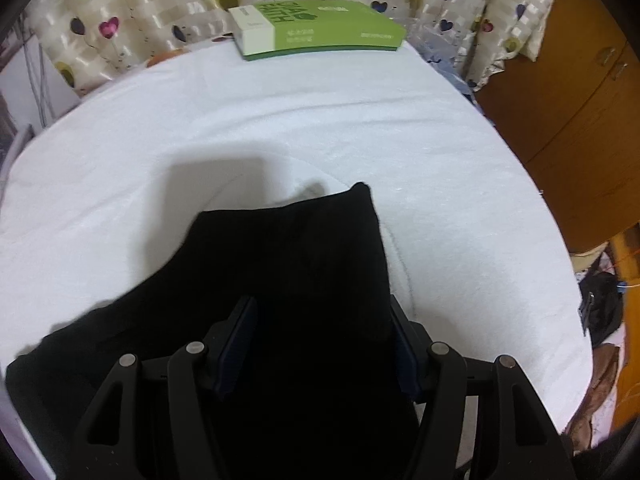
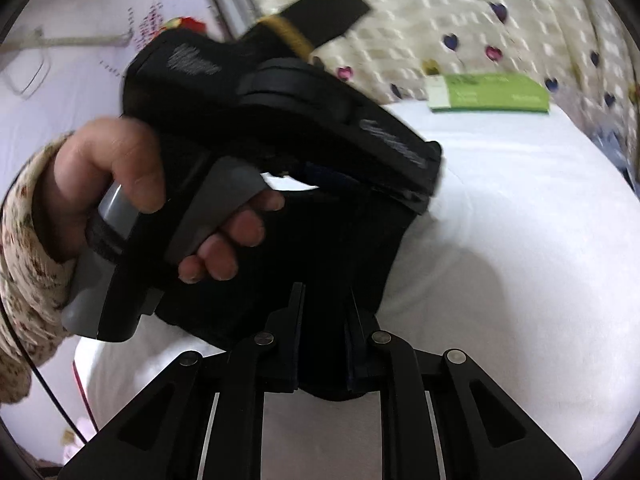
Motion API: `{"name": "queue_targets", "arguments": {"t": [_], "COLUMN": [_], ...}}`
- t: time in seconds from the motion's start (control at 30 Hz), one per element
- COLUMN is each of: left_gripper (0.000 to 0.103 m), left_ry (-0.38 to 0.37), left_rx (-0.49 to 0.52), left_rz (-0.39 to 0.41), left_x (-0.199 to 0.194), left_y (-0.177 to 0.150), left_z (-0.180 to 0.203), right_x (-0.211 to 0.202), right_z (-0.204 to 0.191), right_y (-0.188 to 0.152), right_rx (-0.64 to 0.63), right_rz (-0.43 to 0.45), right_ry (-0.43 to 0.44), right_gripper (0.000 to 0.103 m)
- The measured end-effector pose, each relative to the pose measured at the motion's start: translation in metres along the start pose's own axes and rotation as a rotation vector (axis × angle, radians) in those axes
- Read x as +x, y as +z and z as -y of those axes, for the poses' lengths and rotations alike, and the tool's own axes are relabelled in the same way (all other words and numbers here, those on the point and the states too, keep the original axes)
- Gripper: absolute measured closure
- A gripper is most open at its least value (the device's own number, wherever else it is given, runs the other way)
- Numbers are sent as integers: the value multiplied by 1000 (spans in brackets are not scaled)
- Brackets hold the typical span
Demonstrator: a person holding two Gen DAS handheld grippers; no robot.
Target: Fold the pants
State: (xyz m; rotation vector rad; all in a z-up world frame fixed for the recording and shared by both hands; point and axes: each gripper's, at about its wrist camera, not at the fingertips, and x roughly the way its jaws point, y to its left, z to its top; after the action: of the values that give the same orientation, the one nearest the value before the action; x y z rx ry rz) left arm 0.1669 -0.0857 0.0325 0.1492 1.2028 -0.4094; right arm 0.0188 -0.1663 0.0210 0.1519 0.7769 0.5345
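The black, soft fabric pants (image 1: 288, 264) are lying near the front edge of the white padded bed (image 1: 280, 120), with one squared end reaching away toward the far side, where a flat green cardboard box (image 1: 320, 28) is sitting against the heart-patterned curtain (image 1: 120, 12). The long axis is running near to far, while a wider part is spreading off to the near left.

The left gripper (image 1: 324, 344) is sitting with its fingers (image 1: 240, 340) fairly wide apart and cloth bunching between them; whether the pads are really pinching it, I cannot tell. The right gripper (image 2: 324, 336) is showing its fingers (image 2: 294, 332) drawn close together around a hanging fold of the same dark cloth, so it is looking clamped. A bare hand (image 2: 120, 184) in a floral sleeve is gripping the left tool's handle just above.

The cloth is looking light, limp and a little thick, so it is likely to sag and slide wherever it is unsupported. Taking hold at edges or corners, both layers together, seems wisest.
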Motion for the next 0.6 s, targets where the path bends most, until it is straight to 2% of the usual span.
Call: {"name": "queue_targets", "arguments": {"t": [0.23,0.3,0.37,0.4,0.43,0.6], "left_gripper": [38,49,73,79,90,93], "left_ry": [100,87,53,39,25,-62], "left_rx": [-12,-38,-56,-62,-65,-77], "left_rz": [-19,-15,-8,-3,1,55], "left_x": [4,4,2,0,-1,-14], "left_y": [-1,-2,-2,-3,-3,0], "left_z": [-7,-14,-17,-19,-18,-11], "right_x": [3,1,-1,-2,-2,-17], "right_z": [-23,-24,-20,-17,-15,-1], "right_y": [-2,-3,-4,-4,-4,-1], "right_rx": [-119,-130,-114,-102,-92,-31], "right_rz": [17,24,32,32,33,77], "right_ry": [-22,-26,-15,-9,-5,15], "right_gripper": [87,87,87,87,87,89]}}
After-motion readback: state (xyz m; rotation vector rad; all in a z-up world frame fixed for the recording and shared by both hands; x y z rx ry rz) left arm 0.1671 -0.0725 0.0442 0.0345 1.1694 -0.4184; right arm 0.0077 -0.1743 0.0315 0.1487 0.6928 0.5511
